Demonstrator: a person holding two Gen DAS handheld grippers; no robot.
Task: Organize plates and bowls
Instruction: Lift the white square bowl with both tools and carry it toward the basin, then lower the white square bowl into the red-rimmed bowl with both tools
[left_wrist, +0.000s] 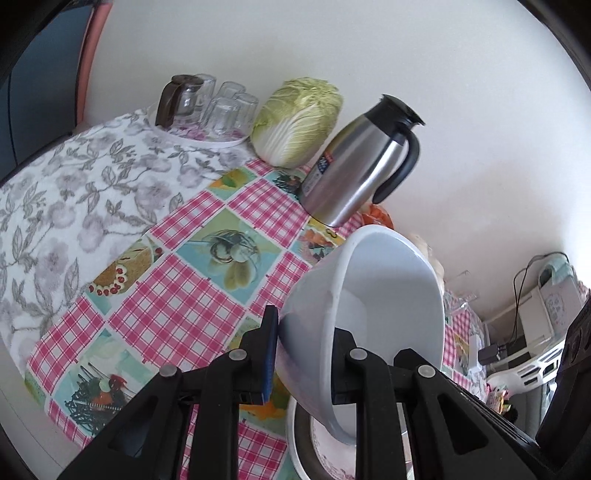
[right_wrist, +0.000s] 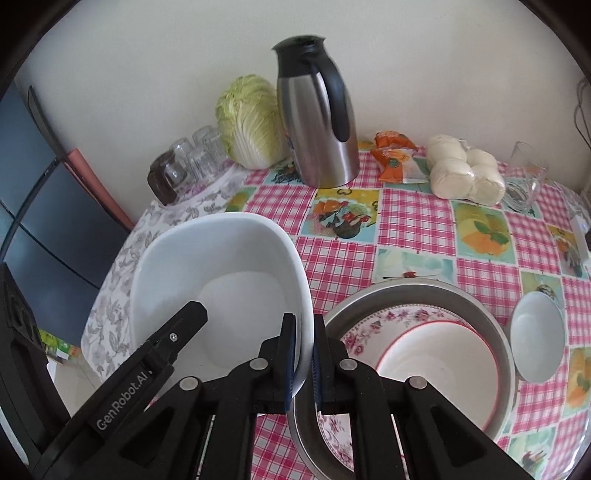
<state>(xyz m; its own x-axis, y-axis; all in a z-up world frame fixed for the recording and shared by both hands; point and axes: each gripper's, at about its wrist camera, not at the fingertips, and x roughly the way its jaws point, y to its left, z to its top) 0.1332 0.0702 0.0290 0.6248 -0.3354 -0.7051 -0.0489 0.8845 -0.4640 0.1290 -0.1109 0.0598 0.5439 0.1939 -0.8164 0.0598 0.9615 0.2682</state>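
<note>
- The big white bowl (right_wrist: 221, 280) is up in the air, tipped on its side, above the checked tablecloth (right_wrist: 417, 221).
- 2 grippers hold it together, 1 on each side of its rim.
- The right gripper (right_wrist: 303, 354) is clamped tight on the bowl's right edge. Its blue pads (right_wrist: 291, 358) pinch the thin wall from both sides.
- The left gripper (left_wrist: 304, 354) grips the other edge, with 1 finger outside the bowl and 1 inside.
- Just to the right sits a metal pan (right_wrist: 495, 332) with a flowery plate (right_wrist: 373, 325) and a red-rimmed plate (right_wrist: 439, 358) stacked inside it.
- A small white bowl (right_wrist: 537, 339) stands alone on the cloth, just beside the pan.
- At the back are a steel jug (right_wrist: 317, 122), a cabbage (right_wrist: 251, 118), some glasses (right_wrist: 195, 158) and a bag of buns (right_wrist: 465, 170).
- I think the step is carrying the big bowl to its new spot. I cannot tell yet where that spot is.
- To do it well, both hands should move together at the same speed, so the bowl does not twist or slip out.
- Keep both grips tight, since the rim is smooth and thin.
- Keep the bowl high enough to pass over the pan and plates without a bump.
- Stay clear of the tall jug, which could fall over.
- Tip the bowl flat before it goes down, and let go only when it rests.
</note>
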